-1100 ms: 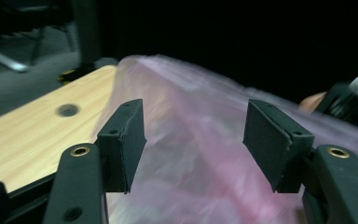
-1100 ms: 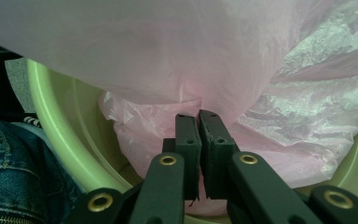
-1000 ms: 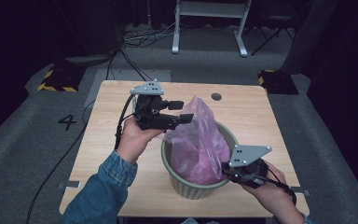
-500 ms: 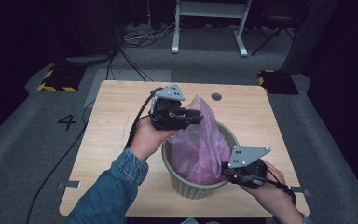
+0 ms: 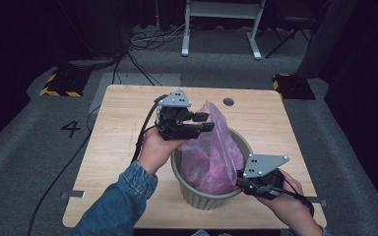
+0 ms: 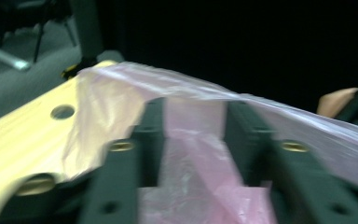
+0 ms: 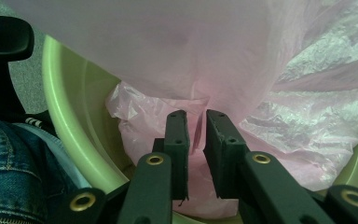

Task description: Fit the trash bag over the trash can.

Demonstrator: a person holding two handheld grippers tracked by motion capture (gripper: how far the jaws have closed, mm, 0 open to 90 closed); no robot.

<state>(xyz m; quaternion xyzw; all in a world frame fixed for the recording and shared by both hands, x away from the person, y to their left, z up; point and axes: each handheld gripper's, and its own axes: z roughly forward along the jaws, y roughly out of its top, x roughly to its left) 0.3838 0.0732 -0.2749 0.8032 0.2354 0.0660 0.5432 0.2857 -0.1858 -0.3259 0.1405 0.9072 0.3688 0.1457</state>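
At the near rim of the green bin (image 5: 204,196), the right gripper (image 7: 196,140) is pinching a fold of the pink plastic bag (image 5: 211,152) between nearly closed jaws. Above the bin's far-left rim, the left gripper (image 5: 199,123) is hovering with jaws that have just been reopening; bag film is draping across them, unpinched. Inside the bin the bag is standing bunched upward, while the bin is sitting on the wooden table (image 5: 123,128).

pink bag (image 5: 211,147) crowding the green bin (image 5: 204,196) mouth, bare table (image 5: 123,128) free at left and far side
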